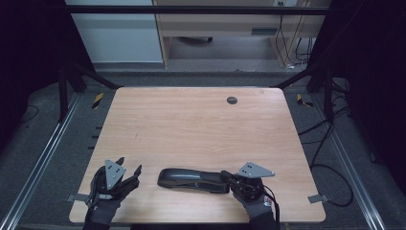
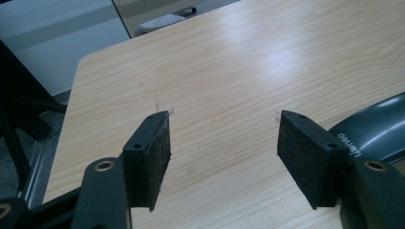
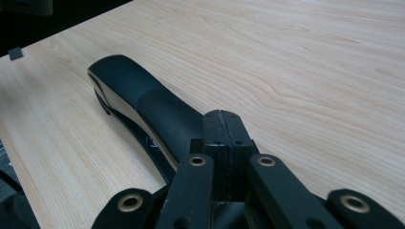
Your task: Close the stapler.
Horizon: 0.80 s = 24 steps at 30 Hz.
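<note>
Stapler (image 1: pixel 194 180) lies on your counter (image 1: pixel 201 124), between your claws. Your right claw (image 3: pixel 224 129) is closed, jaws pressed together at its rear end. Your left claw (image 2: pixel 234 157) stands open, empty, just beside its nose; small lettering there is unreadable.

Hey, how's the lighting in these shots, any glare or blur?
High view: dim, dark surroundings, table evenly lit. Left gripper view: a pale glare patch on the wood beyond the open left tongs, pads sharp. Right gripper view: brighter wood, the black stapler in focus.
</note>
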### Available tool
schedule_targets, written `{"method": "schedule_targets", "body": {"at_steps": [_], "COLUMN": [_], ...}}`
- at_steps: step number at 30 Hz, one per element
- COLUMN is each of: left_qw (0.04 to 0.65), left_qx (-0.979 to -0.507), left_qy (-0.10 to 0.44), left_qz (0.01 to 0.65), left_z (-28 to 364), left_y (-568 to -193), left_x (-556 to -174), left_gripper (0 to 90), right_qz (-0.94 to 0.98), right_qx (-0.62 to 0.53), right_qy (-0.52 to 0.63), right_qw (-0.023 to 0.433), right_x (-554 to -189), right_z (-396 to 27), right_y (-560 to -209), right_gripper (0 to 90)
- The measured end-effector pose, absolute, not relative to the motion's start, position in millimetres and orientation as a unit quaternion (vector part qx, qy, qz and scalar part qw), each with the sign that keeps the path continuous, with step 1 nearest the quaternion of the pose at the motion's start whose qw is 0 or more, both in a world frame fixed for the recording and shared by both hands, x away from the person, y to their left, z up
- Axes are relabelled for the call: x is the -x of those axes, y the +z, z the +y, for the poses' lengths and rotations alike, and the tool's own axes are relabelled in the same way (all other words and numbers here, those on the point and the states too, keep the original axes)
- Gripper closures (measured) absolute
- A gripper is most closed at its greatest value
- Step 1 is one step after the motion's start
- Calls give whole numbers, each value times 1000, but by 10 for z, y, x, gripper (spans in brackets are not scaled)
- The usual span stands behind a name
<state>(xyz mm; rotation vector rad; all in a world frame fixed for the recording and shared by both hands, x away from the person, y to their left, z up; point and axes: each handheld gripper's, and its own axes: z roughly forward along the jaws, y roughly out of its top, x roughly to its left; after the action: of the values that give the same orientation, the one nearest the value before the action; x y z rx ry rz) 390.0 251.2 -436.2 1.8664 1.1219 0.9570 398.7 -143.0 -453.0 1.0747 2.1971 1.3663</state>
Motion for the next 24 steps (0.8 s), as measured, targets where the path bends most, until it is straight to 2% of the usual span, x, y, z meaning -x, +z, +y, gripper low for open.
{"method": "schedule_targets", "body": {"at_steps": [24], "left_qw": [377], "left_qx": [-717], "left_qy": [358], "left_qz": [463], "left_z": [2647], "left_y": [-4483], "left_x": [-3968], "left_gripper": [352], "right_qz": [767], "right_qx": [-383], "right_qy": [479], "right_qw": [187], "right_x": [-3947], "right_z": [-1406], "right_y": [-4587], "right_gripper": [900]}}
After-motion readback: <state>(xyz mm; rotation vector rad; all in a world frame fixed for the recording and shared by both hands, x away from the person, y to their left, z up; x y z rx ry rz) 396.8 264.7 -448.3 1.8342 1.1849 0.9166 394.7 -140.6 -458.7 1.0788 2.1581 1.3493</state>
